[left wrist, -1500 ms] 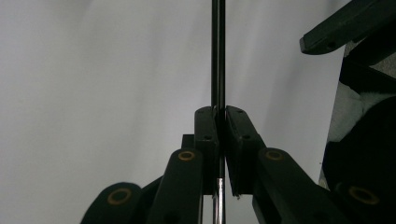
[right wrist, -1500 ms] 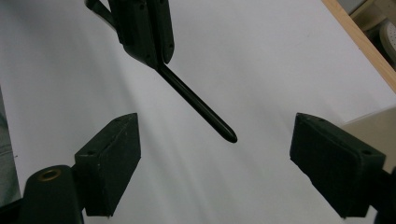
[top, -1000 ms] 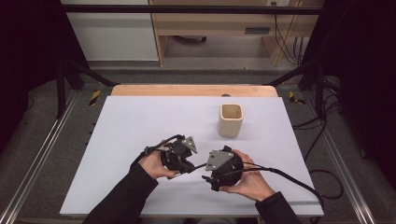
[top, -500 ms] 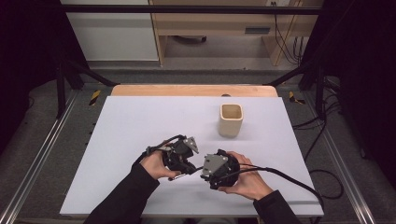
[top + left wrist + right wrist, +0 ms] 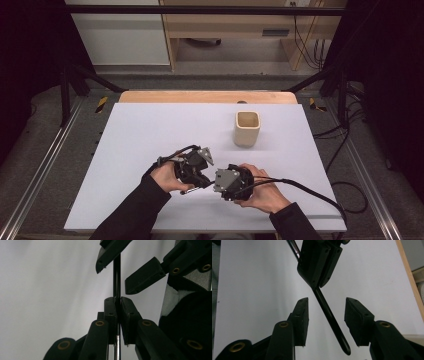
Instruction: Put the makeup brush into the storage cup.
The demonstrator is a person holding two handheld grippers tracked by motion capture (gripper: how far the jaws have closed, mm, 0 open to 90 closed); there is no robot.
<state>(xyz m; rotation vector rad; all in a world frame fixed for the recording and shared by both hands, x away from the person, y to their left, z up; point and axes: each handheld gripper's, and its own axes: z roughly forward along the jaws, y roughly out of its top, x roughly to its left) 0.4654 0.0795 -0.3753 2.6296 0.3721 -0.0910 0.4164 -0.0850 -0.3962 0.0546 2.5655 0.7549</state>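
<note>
A thin black rod with a rounded tip and a shiny metal stretch is pinched in my left gripper, which is shut on it. In the right gripper view the rod slants down between the wide-apart jaws of my right gripper, which is open, and neither pad touches it. Seen from above, the left gripper and right gripper face each other closely over the near middle of the white table. The left gripper view shows the right gripper's pads spread on either side of the rod.
A tan square cup stands upright on the table, beyond and right of the grippers. A black cable trails from the right gripper to the table's right front corner. A wooden strip runs along the far edge.
My right gripper has slid a little left, closing in on the left gripper and the rod. The left gripper has held still.
</note>
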